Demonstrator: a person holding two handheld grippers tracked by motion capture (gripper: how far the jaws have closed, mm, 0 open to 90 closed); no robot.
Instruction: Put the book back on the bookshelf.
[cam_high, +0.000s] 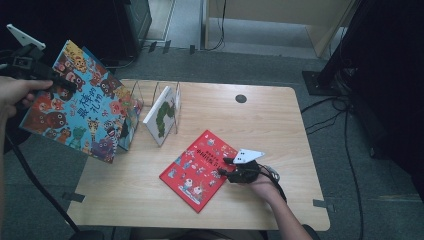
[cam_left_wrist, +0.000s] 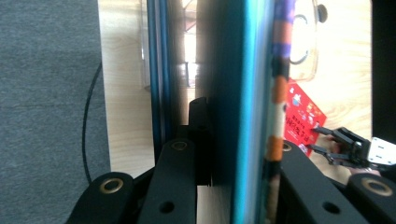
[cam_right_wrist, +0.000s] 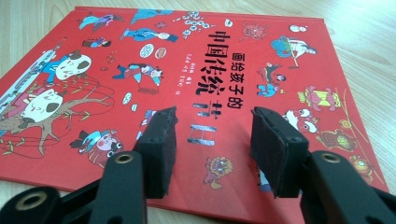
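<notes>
glossy flat red book (cam_right_wrist: 187, 93) on wood

The high view is looking dim and slightly soft, with the room's corners sinking into near black while the wooden table (cam_high: 260, 125) is catching mild, even light. In the left gripper view, a book edge (cam_left_wrist: 233, 93) is blurring at close range, and bright glare is washing out the tabletop behind. In the right gripper view, the red book (cam_right_wrist: 196, 70) is showing brightly lit, softening toward its far edge.
</notes>
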